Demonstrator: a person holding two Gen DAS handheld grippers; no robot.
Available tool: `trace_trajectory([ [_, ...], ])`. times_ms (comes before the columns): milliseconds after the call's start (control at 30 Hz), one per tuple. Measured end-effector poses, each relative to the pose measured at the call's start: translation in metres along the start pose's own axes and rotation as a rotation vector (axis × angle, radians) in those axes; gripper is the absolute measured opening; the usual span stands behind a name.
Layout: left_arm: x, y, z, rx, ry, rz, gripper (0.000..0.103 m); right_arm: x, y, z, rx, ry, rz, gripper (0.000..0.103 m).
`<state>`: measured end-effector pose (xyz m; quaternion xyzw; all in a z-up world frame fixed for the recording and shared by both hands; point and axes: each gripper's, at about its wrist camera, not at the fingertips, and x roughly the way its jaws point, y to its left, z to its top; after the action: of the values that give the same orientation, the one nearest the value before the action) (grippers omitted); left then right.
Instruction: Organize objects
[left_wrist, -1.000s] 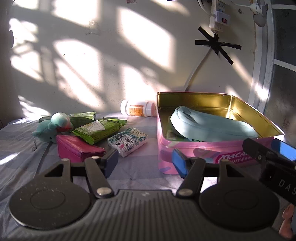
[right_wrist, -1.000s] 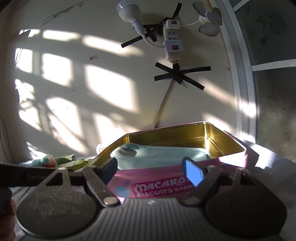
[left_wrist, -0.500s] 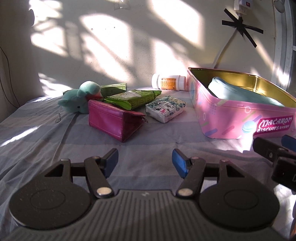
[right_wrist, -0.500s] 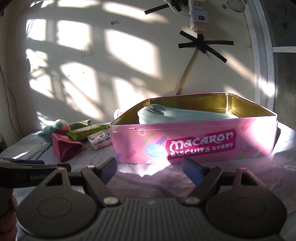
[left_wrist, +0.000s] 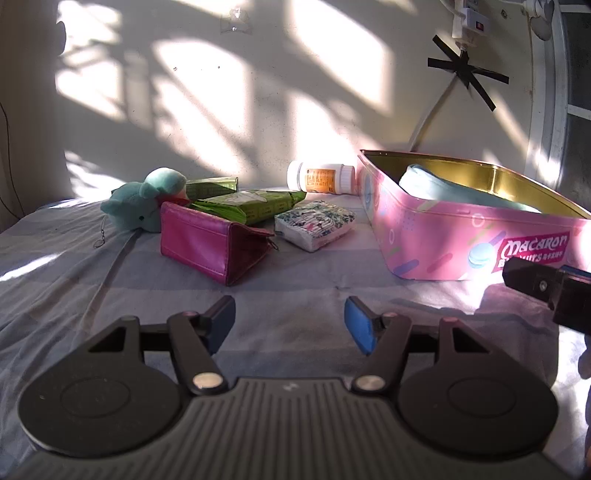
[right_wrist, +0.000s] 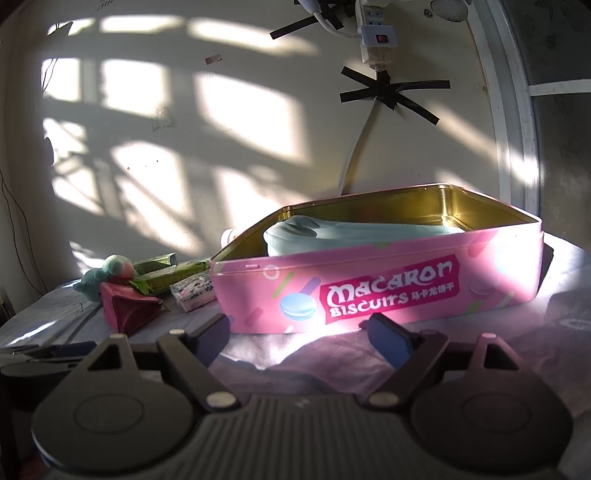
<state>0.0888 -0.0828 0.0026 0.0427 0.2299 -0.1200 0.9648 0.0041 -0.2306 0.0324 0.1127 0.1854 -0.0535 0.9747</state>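
ahead of left tool (left_wrist: 290, 325), magenta pouch (left_wrist: 214, 243), apart

**user1:** so what's in the background besides the stuff being sorted?

**user2:** mostly a cream plaster wall (right_wrist: 258, 147) at the far side, with window-shaped patches of sunlight all over it. Up top right there's a white power strip with a red switch (right_wrist: 376, 40), and its pale cable (right_wrist: 360, 155) runs down the wall, stuck there with crossed strips of black tape (right_wrist: 391, 92).

**user1:** and underneath everything?

**user2:** a wrinkled grey-blue striped bedsheet (left_wrist: 66, 280) covering the whole near surface. A white window frame (right_wrist: 513, 129) runs down the far right edge, with dark glass beyond it.
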Motion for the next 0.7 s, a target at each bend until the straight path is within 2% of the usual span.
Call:
trace_trajectory([
  [100, -0.0025, -0.0001, -0.0001, 0.001, -0.021, -0.010, 0.067, -0.0002, 0.0002, -0.0002, 0.002, -0.002, -0.001, 0.085],
  [300, -0.0006, 0.0055, 0.0004, -0.035, -0.013, -0.021, 0.068, -0.0030, -0.0034, -0.0003, 0.024, -0.020, -0.001, 0.087],
  [700, -0.0020, 0.0058, 0.0000, -0.032, -0.019, -0.023, 0.071, -0.0042, -0.0054, -0.0011, 0.035, -0.027, -0.001, 0.089],
])
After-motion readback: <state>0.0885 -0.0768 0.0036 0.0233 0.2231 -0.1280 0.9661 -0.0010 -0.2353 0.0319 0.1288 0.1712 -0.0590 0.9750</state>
